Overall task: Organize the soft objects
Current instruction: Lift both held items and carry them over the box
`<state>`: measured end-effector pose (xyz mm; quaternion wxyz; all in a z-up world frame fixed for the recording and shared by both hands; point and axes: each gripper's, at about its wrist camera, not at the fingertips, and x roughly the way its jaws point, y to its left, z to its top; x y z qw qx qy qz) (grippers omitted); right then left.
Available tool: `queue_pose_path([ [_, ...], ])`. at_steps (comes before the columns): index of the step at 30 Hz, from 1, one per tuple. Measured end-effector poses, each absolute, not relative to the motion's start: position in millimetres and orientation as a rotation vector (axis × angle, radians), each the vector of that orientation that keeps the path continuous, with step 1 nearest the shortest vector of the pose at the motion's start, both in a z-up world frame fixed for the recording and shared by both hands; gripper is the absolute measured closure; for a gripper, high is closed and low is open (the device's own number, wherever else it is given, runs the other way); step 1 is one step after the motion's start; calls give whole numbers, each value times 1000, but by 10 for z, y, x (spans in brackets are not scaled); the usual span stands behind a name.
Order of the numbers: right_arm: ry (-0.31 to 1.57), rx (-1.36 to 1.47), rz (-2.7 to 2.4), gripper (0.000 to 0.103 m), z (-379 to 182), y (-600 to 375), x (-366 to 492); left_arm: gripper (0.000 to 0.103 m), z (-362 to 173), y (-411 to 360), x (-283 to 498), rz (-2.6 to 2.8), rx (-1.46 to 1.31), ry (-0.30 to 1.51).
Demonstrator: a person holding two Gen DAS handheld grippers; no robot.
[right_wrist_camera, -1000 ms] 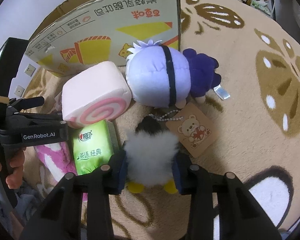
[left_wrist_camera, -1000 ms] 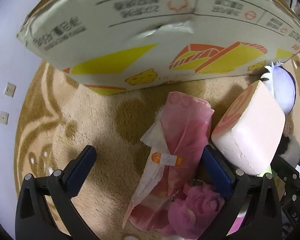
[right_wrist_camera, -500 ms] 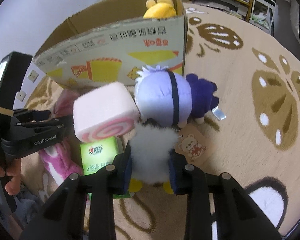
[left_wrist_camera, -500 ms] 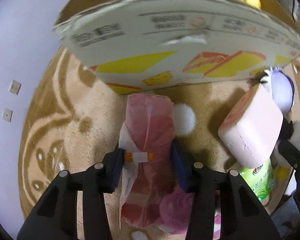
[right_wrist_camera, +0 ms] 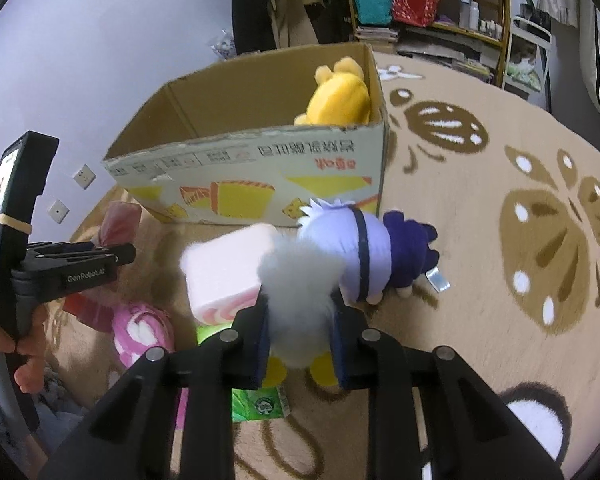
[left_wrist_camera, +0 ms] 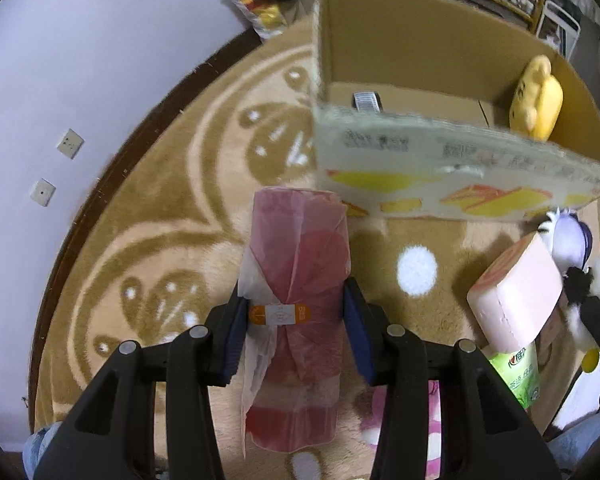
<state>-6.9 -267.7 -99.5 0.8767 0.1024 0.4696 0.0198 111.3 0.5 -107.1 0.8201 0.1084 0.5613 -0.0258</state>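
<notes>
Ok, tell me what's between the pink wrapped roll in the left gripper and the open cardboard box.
Only the box's near wall stands between the pink wrapped roll, clamped in the left gripper, and the inside, where a yellow plush fills the far right corner.

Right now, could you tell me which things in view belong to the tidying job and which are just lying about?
Part of the job:
- pink wrapped bundle, in left gripper
- fluffy white plush, in right gripper
- cardboard box
- yellow plush, inside the box
- swirl-roll cushion
- purple plush doll

Lying about:
- green tissue pack
- rug
</notes>
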Motion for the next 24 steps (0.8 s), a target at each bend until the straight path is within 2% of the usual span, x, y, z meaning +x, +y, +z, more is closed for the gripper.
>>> queue_pose_path([
  [24,725,232,75,77,-330,-2737,-79,60,-165,44,924,-7,236,911],
])
